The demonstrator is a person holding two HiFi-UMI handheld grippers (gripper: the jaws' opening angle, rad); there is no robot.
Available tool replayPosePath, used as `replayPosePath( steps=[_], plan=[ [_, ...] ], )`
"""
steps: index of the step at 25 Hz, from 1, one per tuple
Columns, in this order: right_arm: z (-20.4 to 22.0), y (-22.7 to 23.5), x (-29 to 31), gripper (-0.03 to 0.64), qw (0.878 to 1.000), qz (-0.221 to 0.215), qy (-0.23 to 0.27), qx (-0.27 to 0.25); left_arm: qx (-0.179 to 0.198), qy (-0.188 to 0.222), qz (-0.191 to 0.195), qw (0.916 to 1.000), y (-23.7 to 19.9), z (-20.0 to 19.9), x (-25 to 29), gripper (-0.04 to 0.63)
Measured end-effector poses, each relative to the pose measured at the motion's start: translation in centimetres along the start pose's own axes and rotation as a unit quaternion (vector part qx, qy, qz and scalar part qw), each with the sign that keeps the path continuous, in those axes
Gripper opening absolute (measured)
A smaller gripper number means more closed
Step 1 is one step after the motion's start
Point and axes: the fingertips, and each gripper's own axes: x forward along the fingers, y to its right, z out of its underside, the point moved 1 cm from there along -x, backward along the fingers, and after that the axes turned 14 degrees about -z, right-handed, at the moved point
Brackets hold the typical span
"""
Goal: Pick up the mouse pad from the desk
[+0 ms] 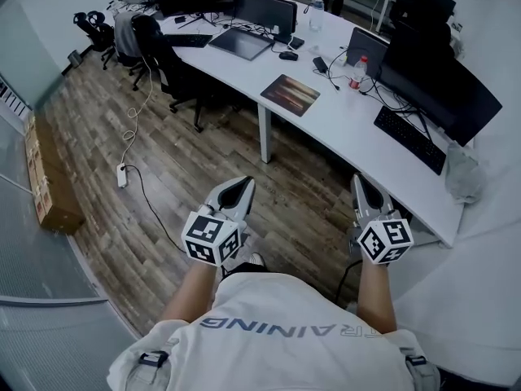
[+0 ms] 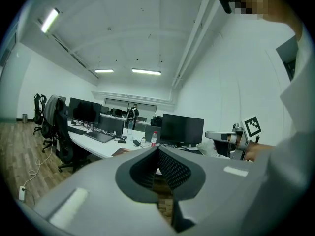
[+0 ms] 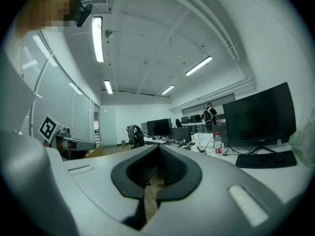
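Note:
The mouse pad [image 1: 290, 94], a brown and orange rectangle, lies flat on the long white desk [image 1: 342, 129], well ahead of both grippers. In the left gripper view only the mouse pad's near edge [image 2: 120, 151] shows, past the jaws. My left gripper [image 1: 237, 191] hangs over the wooden floor, jaws together, holding nothing. My right gripper [image 1: 361, 187] is level with it near the desk's front edge, also shut and empty. From the left gripper's [image 2: 158, 149] camera the right gripper [image 2: 219, 135] shows alongside; from the right gripper's [image 3: 158, 147] camera the left gripper [image 3: 78, 144] does.
On the desk stand black monitors [image 1: 444, 84], a keyboard [image 1: 409, 139], a water bottle [image 1: 356, 73] and a laptop [image 1: 241, 42]. Office chairs [image 1: 167, 59] stand left of the desk. A power strip [image 1: 122, 175] with cable and a cardboard box [image 1: 49, 182] lie on the floor.

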Motion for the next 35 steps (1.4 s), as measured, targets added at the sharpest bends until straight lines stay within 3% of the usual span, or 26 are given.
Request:
replayPosePath(
  steps=[10,23,27,35],
  plan=[
    [1.4,-0.9,10.0,0.012,1.0,-0.011,-0.019,0.021,-0.009,-0.004,-0.019,0.9998,-9.4,-0.6,2.8,0.0],
    [0.6,-0.1,22.0,0.012,0.997,-0.072,-0.04,-0.008,-0.051,0.027,-0.084,0.9948,-17.8,-1.6,6.4,0.0],
    [-0.1,2.0,24.8,0.012,0.996,-0.084,-0.042,-0.013,-0.052,0.026,-0.092,0.9941,-18.5,-2.5,9.3,0.0],
    [-0.6,10.6,28.9,0.012,0.998,-0.058,-0.032,0.017,-0.035,0.013,-0.076,0.9964,-18.5,-4.7,18.7,0.0]
  ],
)
